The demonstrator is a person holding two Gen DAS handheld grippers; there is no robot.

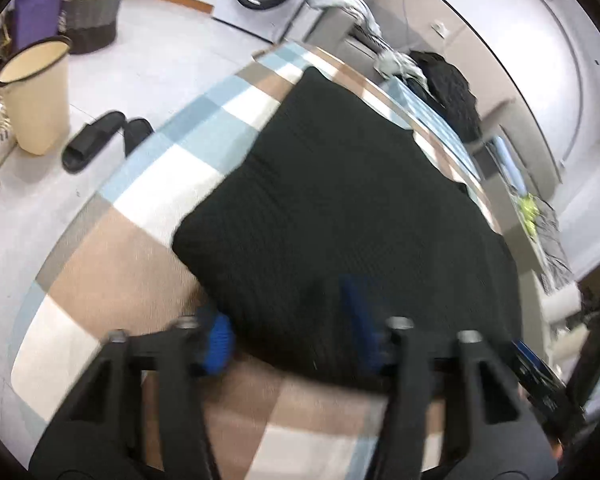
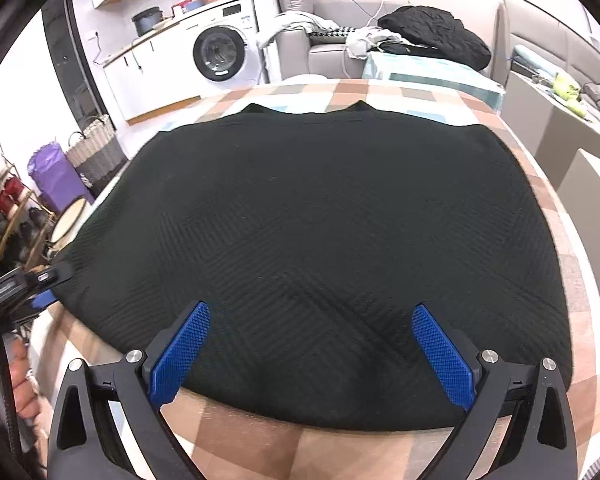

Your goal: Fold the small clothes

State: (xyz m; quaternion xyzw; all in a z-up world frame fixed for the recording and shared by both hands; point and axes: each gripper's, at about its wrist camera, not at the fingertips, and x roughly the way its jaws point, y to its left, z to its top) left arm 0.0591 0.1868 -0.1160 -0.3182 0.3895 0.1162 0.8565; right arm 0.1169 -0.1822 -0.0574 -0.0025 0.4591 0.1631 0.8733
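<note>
While one black garment (image 2: 312, 220) lies flat, two claws (image 1: 288, 336) (image 2: 312, 344) gape wide, empty.

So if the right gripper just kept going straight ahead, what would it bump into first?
Most likely the black knitted garment. The right gripper is open, pointing across it low over the checked cloth; how high it sits is unclear.

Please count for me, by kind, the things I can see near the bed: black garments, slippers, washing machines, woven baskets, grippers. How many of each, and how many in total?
Black garments: 2, the knit garment spread on the checked cover and the black garment heaped behind
Black slippers: 2
Washing machine: 1
Woven basket: 1
Grippers: 2, left gripper, right gripper
Total: 8
</note>
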